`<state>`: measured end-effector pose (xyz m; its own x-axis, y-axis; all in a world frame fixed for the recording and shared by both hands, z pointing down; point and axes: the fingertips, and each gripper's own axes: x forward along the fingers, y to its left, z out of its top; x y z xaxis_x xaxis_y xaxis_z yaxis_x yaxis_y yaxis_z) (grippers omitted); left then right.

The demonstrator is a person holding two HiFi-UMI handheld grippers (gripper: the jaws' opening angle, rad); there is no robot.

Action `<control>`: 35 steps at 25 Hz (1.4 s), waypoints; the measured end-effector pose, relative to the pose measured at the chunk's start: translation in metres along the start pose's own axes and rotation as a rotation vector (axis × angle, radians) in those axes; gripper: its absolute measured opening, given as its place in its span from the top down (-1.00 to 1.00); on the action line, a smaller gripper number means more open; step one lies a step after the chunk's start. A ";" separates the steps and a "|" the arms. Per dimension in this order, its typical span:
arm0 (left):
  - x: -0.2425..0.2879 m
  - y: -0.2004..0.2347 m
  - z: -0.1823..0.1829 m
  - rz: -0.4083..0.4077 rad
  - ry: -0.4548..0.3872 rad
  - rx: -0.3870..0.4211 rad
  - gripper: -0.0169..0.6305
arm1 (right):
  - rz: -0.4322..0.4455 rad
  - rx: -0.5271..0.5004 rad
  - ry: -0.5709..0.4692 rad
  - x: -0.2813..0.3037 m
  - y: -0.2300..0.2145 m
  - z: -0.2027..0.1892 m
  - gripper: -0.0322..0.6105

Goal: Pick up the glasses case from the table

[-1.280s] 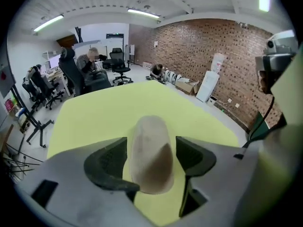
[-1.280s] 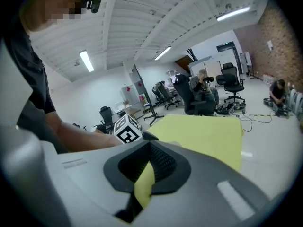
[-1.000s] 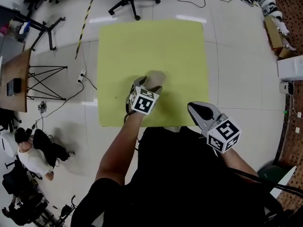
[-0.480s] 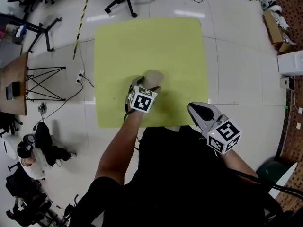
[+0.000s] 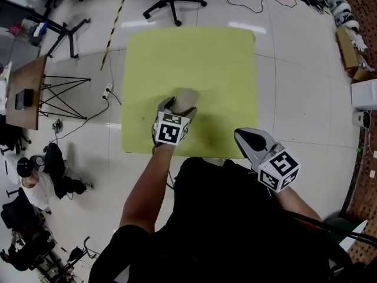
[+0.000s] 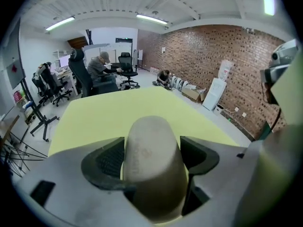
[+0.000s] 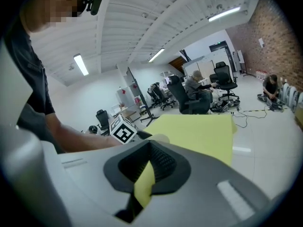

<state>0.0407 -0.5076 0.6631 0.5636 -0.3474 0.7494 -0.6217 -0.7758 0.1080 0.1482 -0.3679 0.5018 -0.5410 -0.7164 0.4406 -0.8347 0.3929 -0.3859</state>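
Left tool [image 5: 179, 107], jaws just spreading, straddles the case [image 5: 186, 98] mid-frame on the tabletop [image 5: 194, 58]. Right tool [image 5: 240, 135] is pressed together.

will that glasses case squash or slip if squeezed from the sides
The glasses case looks like a hard rounded shell, so it probably stays stiff. Its curved, tapering sides might let a grip slide off. The matte surface should help hold it, and lying flat on the yellow table it seems unlikely to roll.
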 end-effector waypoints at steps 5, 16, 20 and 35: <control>-0.048 -0.016 0.025 0.043 -0.105 -0.056 -0.20 | 0.070 -0.041 -0.016 -0.013 0.002 0.004 0.89; -0.173 -0.098 0.055 0.010 -0.396 -0.323 -0.20 | 0.258 -0.150 -0.021 -0.036 0.028 -0.003 0.89; -0.198 -0.118 0.045 0.016 -0.434 -0.369 -0.19 | 0.321 -0.176 -0.025 -0.037 0.046 -0.003 0.89; -0.283 -0.121 0.040 -0.017 -0.540 -0.317 -0.19 | 0.299 -0.200 -0.092 -0.032 0.111 0.005 0.89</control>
<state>-0.0217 -0.3363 0.4124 0.7184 -0.6181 0.3191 -0.6949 -0.6180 0.3676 0.0734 -0.3047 0.4408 -0.7601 -0.5982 0.2539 -0.6497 0.6912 -0.3164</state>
